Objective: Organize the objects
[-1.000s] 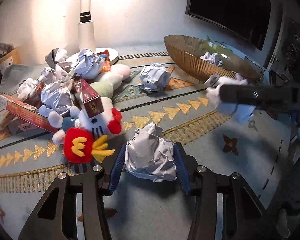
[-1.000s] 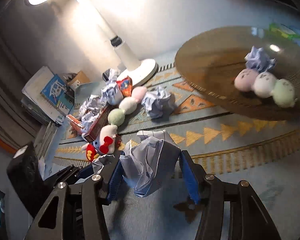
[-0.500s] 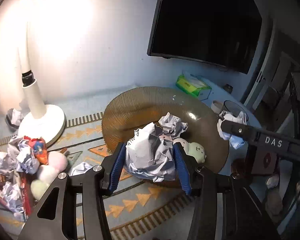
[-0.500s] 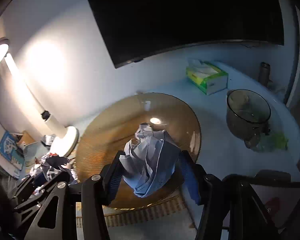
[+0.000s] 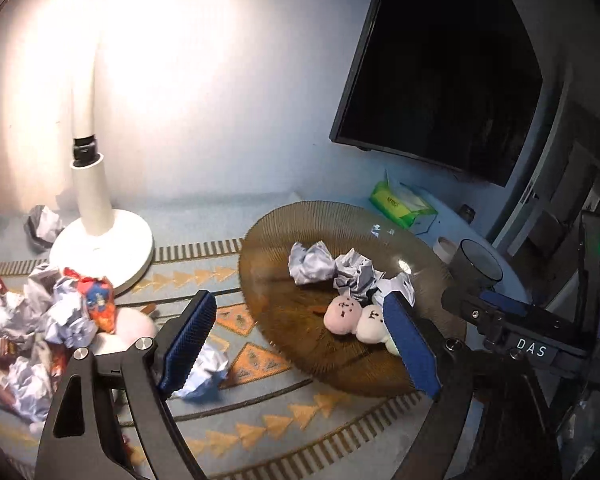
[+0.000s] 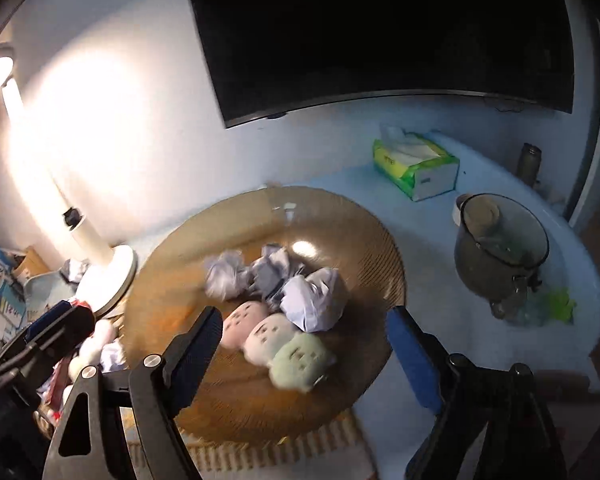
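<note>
Now I hover over the counter and its amber dish, where paper balls lie; both left gripper and right gripper fingers are opening, nothing between them (drop step). Next, fetching the remaining pile.

Both cameras sit just behind their own tool's fingers, tilted down toward the counter from close above. The left view faces the brown plate from its left side, the right view from nearer its front; both share the plate, lamp and tissue box.
</note>
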A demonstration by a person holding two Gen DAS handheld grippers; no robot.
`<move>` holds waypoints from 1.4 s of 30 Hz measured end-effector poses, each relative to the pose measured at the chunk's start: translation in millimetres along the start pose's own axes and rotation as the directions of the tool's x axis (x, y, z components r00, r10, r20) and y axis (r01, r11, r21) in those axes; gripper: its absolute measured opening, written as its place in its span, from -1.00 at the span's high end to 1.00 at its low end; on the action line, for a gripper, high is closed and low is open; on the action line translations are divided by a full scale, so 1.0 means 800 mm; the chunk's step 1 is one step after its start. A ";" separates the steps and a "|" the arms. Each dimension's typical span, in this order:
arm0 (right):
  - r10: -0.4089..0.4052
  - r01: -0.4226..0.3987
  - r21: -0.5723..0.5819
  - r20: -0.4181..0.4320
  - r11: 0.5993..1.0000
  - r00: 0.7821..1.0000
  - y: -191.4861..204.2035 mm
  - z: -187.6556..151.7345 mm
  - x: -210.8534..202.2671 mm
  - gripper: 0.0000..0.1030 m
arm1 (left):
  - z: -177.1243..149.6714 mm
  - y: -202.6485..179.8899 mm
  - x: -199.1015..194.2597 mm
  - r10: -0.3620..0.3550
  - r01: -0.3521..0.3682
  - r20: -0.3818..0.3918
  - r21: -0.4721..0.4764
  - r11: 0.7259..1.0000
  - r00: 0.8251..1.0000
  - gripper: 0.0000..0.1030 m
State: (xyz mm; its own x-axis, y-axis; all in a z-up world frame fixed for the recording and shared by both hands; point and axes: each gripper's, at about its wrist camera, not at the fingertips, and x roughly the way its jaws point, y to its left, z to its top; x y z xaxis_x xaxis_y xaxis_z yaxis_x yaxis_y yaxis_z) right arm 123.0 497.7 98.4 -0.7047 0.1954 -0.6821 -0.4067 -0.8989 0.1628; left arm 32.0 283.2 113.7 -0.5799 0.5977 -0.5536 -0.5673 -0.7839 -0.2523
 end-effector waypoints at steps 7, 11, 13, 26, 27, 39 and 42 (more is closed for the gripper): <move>0.155 -0.155 -0.123 -0.012 0.980 0.988 0.089 -0.068 -0.065 -0.63 | -0.078 0.085 -0.126 0.194 -0.190 0.054 -0.069 0.979 0.980 -0.66; 0.199 -0.207 -0.210 -0.059 0.956 0.978 0.141 -0.120 -0.067 -0.78 | -0.131 0.157 -0.158 0.443 -0.441 -0.001 -0.094 0.893 0.897 -0.70; 0.194 -0.216 -0.239 -0.112 0.947 0.975 0.165 -0.146 -0.047 -0.78 | -0.152 0.197 -0.158 0.557 -0.558 -0.041 -0.093 0.824 0.829 -0.70; 0.110 -0.162 -0.313 -0.177 0.936 0.978 0.198 -0.184 0.013 -0.78 | -0.188 0.304 -0.145 0.483 -0.526 -0.210 -0.289 0.800 0.850 -0.72; 0.112 -0.165 -0.299 -0.186 0.940 0.976 0.195 -0.183 0.015 -0.78 | -0.187 0.301 -0.145 0.483 -0.527 -0.213 -0.281 0.802 0.849 -0.75; 0.108 -0.165 -0.238 -0.235 0.957 0.966 0.185 -0.184 0.026 -0.83 | -0.191 0.293 -0.141 0.486 -0.534 -0.235 -0.240 0.810 0.842 -0.93; 0.105 -0.163 -0.241 -0.237 0.957 0.966 0.185 -0.185 0.026 -0.85 | -0.189 0.292 -0.146 0.504 -0.547 -0.218 -0.252 0.798 0.836 -0.91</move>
State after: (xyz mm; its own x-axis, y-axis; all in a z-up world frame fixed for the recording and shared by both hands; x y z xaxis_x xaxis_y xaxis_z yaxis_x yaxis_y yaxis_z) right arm 134.1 310.9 2.8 -0.5857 0.0018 -0.8105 -0.1344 -0.9864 0.0949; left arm 55.6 5.2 -0.8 -0.6433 0.0675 -0.7626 0.0121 -0.9951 -0.0983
